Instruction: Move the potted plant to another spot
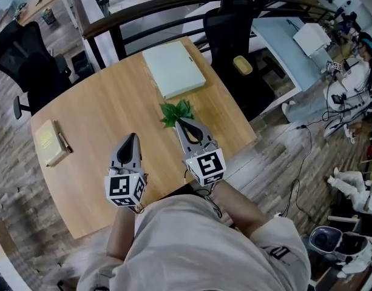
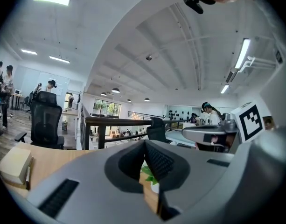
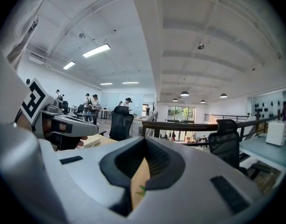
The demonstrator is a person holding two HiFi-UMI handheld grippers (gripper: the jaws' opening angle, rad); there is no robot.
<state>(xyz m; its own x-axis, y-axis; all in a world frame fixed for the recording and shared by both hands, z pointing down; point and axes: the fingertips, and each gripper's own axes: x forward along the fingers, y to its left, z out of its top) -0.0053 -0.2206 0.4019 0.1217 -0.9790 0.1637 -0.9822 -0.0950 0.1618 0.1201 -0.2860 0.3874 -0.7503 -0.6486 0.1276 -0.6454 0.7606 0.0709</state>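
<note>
A light wooden table (image 1: 107, 111) in an open office bears everything. Nearest, the person's forearms reach out over its near edge, and both tools point away. The left gripper (image 1: 131, 137) hovers with its jaws pressed together on nothing, seemingly parked clear. The right gripper (image 1: 184, 123), likewise closed and empty, noses up to the potted plant (image 1: 176, 111), which stands right of centre. That fits either reaching in or backing off. Beyond lies a pale green book (image 1: 173, 68).

Wooden table (image 1: 113, 108): green folder (image 1: 173, 69), potted plant (image 1: 175, 111), notepad (image 1: 46, 142), pen (image 1: 65, 142).
</note>
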